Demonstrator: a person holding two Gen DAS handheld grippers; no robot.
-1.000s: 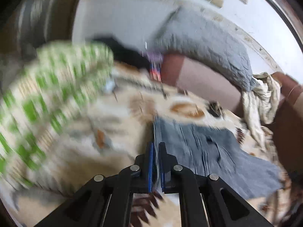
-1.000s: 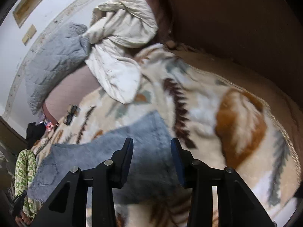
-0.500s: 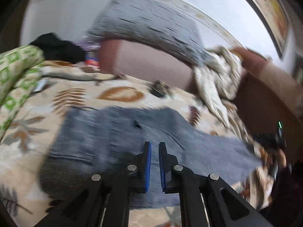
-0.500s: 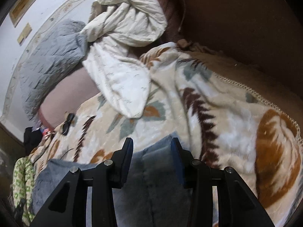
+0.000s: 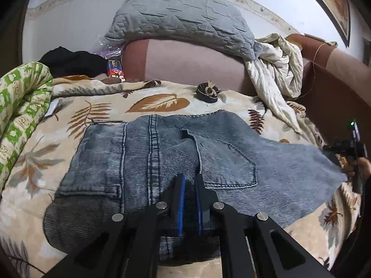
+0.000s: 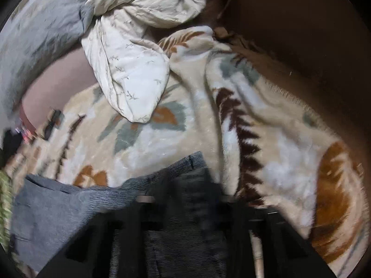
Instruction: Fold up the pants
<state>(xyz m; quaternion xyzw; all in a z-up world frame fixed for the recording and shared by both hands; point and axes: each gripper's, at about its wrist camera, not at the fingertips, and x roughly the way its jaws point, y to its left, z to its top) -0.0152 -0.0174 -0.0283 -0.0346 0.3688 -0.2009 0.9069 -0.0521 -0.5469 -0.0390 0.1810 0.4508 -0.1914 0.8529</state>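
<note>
Pants: one pair of grey-blue denim pants point(image 5: 167, 157) is seen, spread flat on the leaf-print blanket point(image 5: 150, 103), back pockets up; two back pockets are counted.
Left gripper: the left gripper point(image 5: 189, 185) is held low over the pants near the middle seam; its blue-padded fingers are nearly together with only a thin gap, and whether cloth is pinched cannot be told.
Right gripper: the right gripper point(image 6: 185, 199) is blurred in its own view; the far end of the pants point(image 6: 180, 220) lies between and under its fingers, which look apart, but a grip cannot be told.
Pillows: one grey quilted pillow point(image 5: 180, 16) is propped on the pink headboard point(image 5: 192, 63).
Other cloth: one cream bundle point(image 5: 276, 67), one green-and-white quilt point(image 5: 20, 106) at the left, one black garment point(image 5: 71, 61).
Small things: one dark hair accessory point(image 5: 208, 91) is laid on the blanket beyond the pants; one red-and-blue packet point(image 5: 115, 68) is set beside the headboard.
</note>
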